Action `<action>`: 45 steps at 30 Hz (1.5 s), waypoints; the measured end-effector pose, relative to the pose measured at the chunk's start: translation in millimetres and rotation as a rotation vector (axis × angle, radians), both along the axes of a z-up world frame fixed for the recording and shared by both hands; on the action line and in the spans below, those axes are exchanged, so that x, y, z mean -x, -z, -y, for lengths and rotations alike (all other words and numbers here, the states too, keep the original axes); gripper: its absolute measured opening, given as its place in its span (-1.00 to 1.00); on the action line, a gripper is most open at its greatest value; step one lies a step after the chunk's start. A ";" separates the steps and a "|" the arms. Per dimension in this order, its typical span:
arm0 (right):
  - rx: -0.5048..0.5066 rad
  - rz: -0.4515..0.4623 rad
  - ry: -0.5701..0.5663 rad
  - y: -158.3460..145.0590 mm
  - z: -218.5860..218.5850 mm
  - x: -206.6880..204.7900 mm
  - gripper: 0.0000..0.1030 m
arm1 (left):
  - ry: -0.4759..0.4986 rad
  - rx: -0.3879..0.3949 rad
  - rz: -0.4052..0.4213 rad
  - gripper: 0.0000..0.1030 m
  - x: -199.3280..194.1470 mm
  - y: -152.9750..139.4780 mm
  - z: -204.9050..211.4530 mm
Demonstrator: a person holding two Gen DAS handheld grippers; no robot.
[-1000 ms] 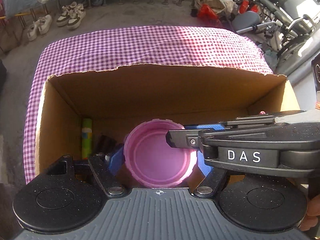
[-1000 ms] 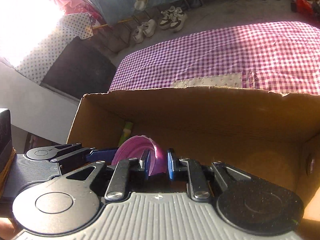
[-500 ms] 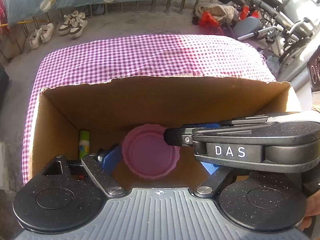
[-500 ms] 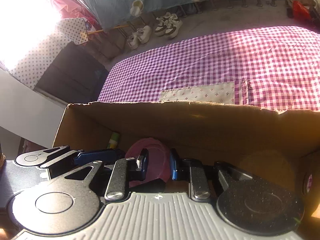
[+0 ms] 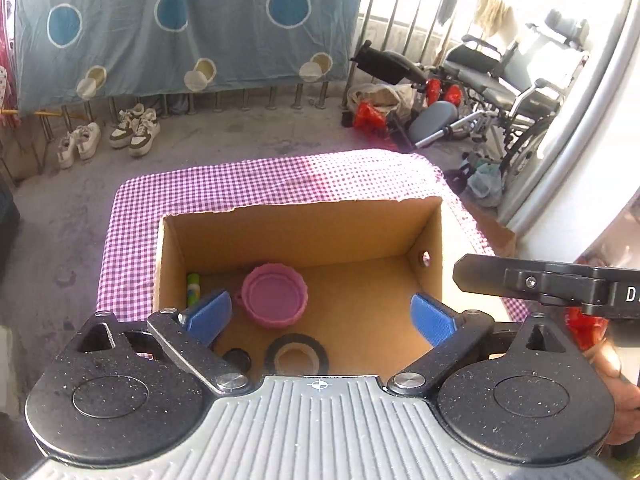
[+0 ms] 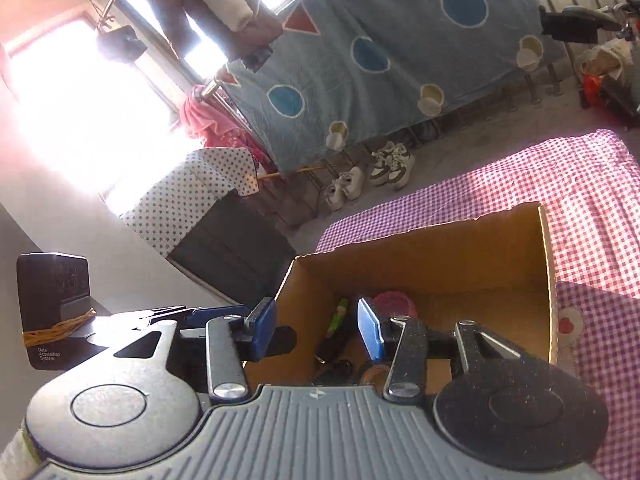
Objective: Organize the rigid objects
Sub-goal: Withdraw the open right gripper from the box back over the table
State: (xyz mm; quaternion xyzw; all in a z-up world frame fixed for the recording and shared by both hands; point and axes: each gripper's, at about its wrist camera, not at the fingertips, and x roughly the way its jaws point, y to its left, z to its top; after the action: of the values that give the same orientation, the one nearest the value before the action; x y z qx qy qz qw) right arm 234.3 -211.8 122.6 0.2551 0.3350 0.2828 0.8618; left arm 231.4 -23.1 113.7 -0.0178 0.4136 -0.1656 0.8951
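Note:
An open cardboard box stands on the checked cloth. On its floor a pink bowl sits upright, with a green tube, a tape roll and a small black cap near it. My left gripper hovers above the box's near edge, its jaws opening wide with nothing between them. My right gripper hangs over the box's left corner; its jaws are also opening and hold nothing. The right wrist view also shows the pink bowl and the green tube beyond its fingertips.
The purple checked cloth covers the table around the box. Shoes stand on the concrete floor under a hanging blue sheet. A wheelchair and bags crowd the far right. A white wall rises on the right.
The right gripper let go of the pink bowl's rim, and the bowl now rests on the box floor. Both grippers rose and drew back out of the box, jaws widening.

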 end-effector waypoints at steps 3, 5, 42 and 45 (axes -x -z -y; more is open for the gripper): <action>-0.043 0.041 0.048 -3.6 17.4 38.1 0.02 | 0.035 0.018 0.044 0.93 30.9 -8.6 -0.2; -0.062 0.070 0.074 -2.0 27.1 66.6 0.04 | 0.057 0.026 0.076 0.98 50.9 -11.0 0.2; 0.079 -0.144 0.180 104.4 19.0 178.5 0.10 | 0.087 -0.028 0.201 0.99 182.7 102.7 36.7; 0.076 -0.159 0.174 111.7 15.0 170.2 0.10 | 0.140 -0.072 0.233 0.99 183.5 111.9 50.3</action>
State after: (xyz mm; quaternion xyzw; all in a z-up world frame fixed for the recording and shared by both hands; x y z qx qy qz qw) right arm 64.1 -226.8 10.9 0.2721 0.3896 0.1730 0.8627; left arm 47.9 -73.5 1.7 0.0629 0.3127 -0.2137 0.9234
